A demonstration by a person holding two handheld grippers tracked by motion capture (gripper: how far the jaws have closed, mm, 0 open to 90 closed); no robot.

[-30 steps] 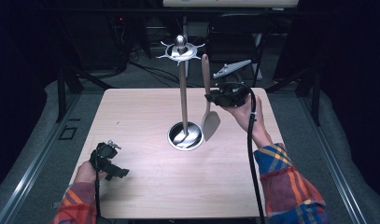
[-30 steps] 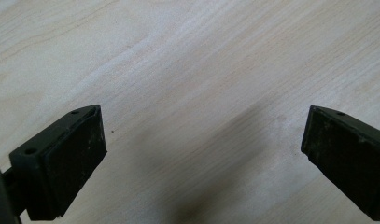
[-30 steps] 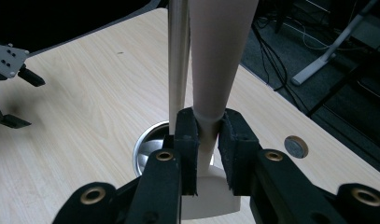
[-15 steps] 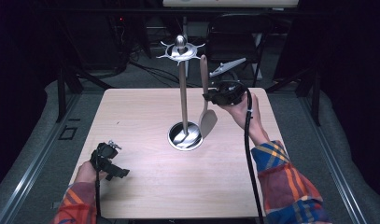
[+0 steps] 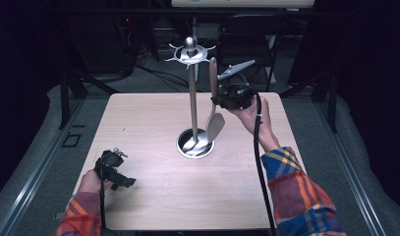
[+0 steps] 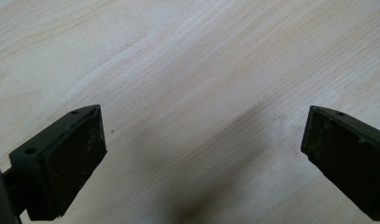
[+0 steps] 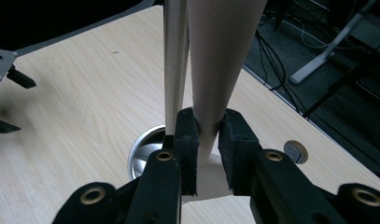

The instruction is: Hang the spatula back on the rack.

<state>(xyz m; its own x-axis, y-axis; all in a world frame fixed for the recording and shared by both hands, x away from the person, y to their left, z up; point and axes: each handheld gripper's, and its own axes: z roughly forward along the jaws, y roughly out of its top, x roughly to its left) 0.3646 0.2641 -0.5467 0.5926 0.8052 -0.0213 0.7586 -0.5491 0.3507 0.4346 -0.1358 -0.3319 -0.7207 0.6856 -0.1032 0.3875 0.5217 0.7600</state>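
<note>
While resting low at the lower left of the high view, left gripper [image 5: 120, 181] on the table [image 5: 153, 123], jaws wide apart over bare wood. At centre, a metal stand [image 5: 191, 98], round base [image 5: 194, 145] on the tabletop. Just right of its pole, a beige spatula [image 5: 215, 120], upright, blade down beside the base. Upper right, right gripper [image 5: 218, 101], jaws clamped on the spatula's handle.
</note>
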